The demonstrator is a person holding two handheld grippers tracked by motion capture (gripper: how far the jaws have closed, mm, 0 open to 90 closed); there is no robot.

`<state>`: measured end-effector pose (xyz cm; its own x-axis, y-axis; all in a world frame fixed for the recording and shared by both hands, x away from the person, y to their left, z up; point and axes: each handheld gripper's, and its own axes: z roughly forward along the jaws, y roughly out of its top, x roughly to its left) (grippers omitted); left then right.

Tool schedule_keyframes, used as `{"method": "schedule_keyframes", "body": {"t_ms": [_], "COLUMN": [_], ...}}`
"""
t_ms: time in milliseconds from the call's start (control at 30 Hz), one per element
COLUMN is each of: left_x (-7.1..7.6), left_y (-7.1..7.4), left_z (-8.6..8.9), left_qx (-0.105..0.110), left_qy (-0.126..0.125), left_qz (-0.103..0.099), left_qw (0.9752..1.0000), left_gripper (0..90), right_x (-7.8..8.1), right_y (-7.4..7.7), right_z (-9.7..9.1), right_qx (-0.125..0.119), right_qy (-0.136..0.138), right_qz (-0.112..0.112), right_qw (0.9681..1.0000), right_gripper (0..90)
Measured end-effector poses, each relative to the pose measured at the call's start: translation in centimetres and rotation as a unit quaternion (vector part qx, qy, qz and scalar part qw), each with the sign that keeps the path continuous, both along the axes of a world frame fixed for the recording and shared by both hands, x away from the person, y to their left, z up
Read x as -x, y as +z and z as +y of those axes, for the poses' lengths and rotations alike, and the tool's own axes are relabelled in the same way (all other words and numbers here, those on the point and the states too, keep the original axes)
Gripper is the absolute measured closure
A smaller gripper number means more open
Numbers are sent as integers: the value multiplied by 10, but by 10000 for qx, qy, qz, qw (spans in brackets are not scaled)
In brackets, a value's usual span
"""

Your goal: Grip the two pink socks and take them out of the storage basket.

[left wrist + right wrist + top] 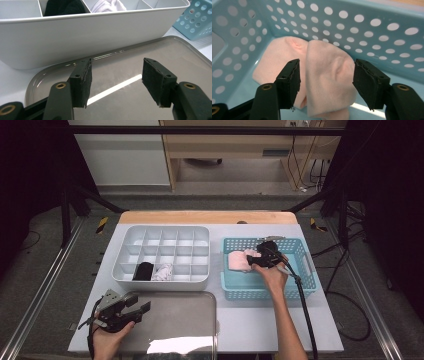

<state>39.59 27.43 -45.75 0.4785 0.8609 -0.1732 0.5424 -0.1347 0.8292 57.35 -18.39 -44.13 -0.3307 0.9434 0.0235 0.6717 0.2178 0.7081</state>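
Right gripper view | right tongs (325,75) open, empty, straddling pink sock (329,80) in blue basket (362,22) | sock lies straight ahead, below | left tongs (115,85) open, empty, over tray (180,57).

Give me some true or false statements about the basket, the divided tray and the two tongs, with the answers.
1. The right tongs are open around a pink cloth in the blue basket. True.
2. The left tongs grip a black sock. False: they are open with nothing between them, over the metal tray.
3. The white divided organizer holds a black item and a white item in neighbouring front compartments. True.
4. The blue basket stands left of the organizer in the high view. False: it stands to the right.
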Motion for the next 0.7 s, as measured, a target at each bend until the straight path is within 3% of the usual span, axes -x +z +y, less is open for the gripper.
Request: {"method": "schedule_keyframes", "body": {"t_ms": [133, 300, 333, 500, 700], "left_x": [0, 0, 0, 0, 0], "left_y": [0, 0, 0, 0, 0], "left_z": [0, 0, 0, 0, 1], "left_qx": [-1, 8, 12, 8, 14], "left_qy": [0, 0, 0, 0, 0], "left_qz": [3, 9, 14, 22, 34], "left_qw": [10000, 10000, 10000, 10000, 10000], "left_gripper": [401, 402, 403, 404, 404], "right_x": [-2, -4, -4, -4, -3], "right_y": [-4, -7, -7, -7, -1], "right_z": [0, 0, -1, -2, -5], "right_qx": [88, 166, 190, 103, 14], "right_qy": [-4, -47, -18, -36, -22], "right_qz": [152, 304, 390, 570, 537], "right_qw": [9998, 9994, 9991, 9983, 9986], "right_gripper": [404, 494, 578, 770, 843]}}
